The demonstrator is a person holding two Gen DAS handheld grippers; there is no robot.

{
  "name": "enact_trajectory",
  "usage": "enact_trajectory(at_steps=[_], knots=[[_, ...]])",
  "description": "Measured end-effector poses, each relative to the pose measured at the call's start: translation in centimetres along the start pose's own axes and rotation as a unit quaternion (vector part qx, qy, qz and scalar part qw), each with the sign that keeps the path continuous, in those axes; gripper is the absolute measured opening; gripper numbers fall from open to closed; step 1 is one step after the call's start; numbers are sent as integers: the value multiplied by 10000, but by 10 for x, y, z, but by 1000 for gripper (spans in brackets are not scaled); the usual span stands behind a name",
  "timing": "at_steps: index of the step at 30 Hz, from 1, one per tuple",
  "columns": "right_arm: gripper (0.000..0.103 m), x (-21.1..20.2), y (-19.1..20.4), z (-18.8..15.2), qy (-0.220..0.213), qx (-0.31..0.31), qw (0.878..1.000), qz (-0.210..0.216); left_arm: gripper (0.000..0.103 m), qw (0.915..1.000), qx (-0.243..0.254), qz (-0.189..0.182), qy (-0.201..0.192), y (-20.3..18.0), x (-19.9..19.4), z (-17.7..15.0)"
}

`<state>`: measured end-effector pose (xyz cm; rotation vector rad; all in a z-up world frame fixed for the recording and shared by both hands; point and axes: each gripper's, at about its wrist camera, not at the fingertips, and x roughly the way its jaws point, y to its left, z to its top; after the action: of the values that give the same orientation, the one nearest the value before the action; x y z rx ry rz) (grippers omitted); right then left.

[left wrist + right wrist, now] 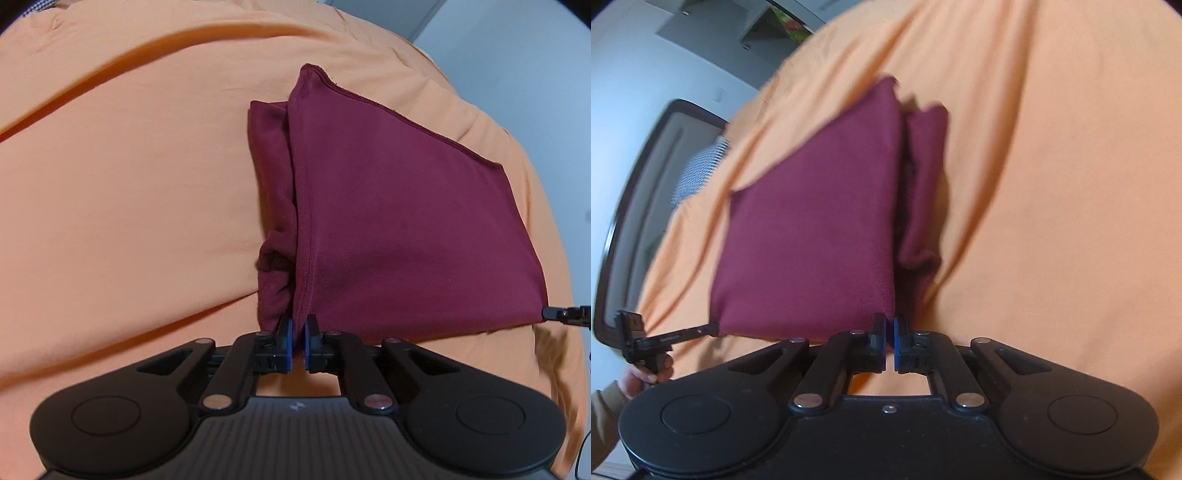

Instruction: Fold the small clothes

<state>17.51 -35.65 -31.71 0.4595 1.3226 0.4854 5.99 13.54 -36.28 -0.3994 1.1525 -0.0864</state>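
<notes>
Left tongs [298,325] pinched shut on near left corner of the maroon garment [388,206], blue pads w/ hem between them. Right tongs [890,326] likewise clamped on the garment's other near corner; fabric edge runs into the closed pads. No earlier pic given, so only the grip as it stands.

Orange bedsheet [129,184] fills most of both views, w/ soft creases. Garment lies folded on it, roughly square, top layer flat, a bunched layer poking out along one side. Dark-framed headboard [624,206] at far left of right-wrist view. A hand [646,373] w/ tan sleeve holds the left tool there.
</notes>
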Motion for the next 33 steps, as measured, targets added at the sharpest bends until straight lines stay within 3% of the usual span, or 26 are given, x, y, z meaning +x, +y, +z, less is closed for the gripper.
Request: enact_trajectory(at_steps=[3,5,6,7,8,13,16,19,23,27,30,32,33], knots=[[15,-4,3,1,-71,-15,9998,-192,18,9998,-38,-50,-197,-2,-14,1],[35,-18,11,1,-302,-169,9987,-374,52,9993,-50,35,-376,-2,-26,0],[43,-26,17,1,-450,-278,9974,-495,59,9987,-72,138,-494,-2,-31,-1],[59,-34,24,0,-597,-399,9957,-585,65,9980,-84,211,-592,-2,-36,-1],[68,-40,32,-2,-742,-538,9936,-653,66,9975,-116,244,-650,-1,-38,0],[83,-45,79,-4,-1207,-977,9857,-650,83,9960,-259,355,-779,-3,-34,12],[90,-25,110,-7,-1266,-1039,9859,-338,84,9957,-318,338,-799,-5,-24,24],[89,5,143,-7,-1089,-1220,9864,-172,83,9959,-396,384,-716,-4,-7,38],[80,40,179,-4,-939,-1452,9849,-84,74,9958,-652,304,-562,3,13,53],[75,60,207,-4,-957,-1939,9759,-302,72,9967,-638,229,-455,8,24,59],[54,78,213,-2,-861,-2128,9719,-525,68,9969,-669,101,-402,10,30,60],[15,92,211,1,-671,-2306,9682,-701,61,9968,-706,12,-384,10,32,62],[11,100,212,3,-564,-2406,9660,-755,60,9965,-748,-32,-378,11,34,63]])
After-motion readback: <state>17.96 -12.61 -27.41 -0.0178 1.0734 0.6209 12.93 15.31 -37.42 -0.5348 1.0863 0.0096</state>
